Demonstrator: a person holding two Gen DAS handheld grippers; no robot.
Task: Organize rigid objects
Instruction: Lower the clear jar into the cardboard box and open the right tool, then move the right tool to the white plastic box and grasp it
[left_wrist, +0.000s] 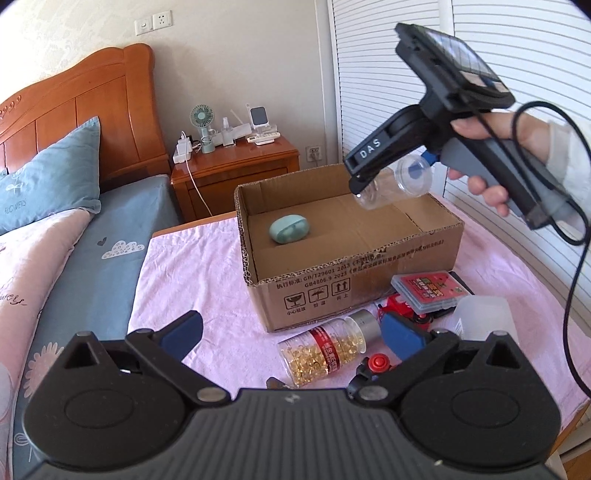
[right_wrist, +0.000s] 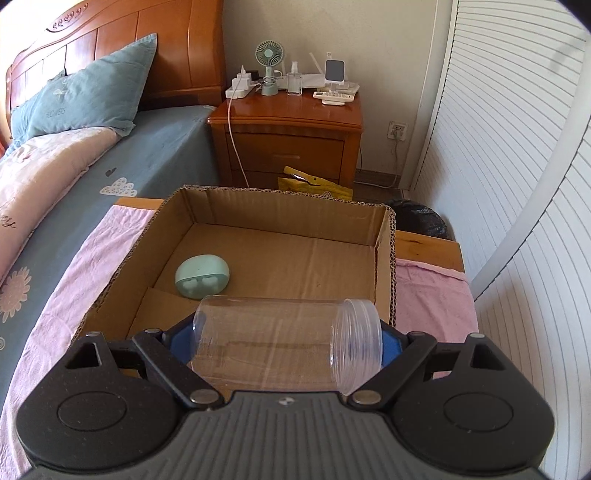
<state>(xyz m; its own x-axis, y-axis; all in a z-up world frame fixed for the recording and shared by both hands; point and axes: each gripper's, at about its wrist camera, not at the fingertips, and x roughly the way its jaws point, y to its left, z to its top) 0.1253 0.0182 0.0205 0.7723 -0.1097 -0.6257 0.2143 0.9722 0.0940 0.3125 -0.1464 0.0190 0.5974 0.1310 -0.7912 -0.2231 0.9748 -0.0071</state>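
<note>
My right gripper (right_wrist: 286, 345) clamps a clear plastic jar (right_wrist: 286, 345) lying sideways between its blue pads, threaded mouth toward the right, held above the open cardboard box (right_wrist: 386, 258). From the left wrist view the same jar (left_wrist: 393, 184) hangs over the box's (left_wrist: 354, 291) far right corner. A mint-green oval case (right_wrist: 202, 275) lies on the box floor near the left wall. My left gripper (left_wrist: 291, 338) stands wide apart with nothing between its pads, low over the pink cloth (left_wrist: 199, 266). Just ahead of it lie a bottle of golden capsules (left_wrist: 325, 350), a red card case (left_wrist: 430, 291) and a red toy (left_wrist: 400, 308), all outside the box.
</note>
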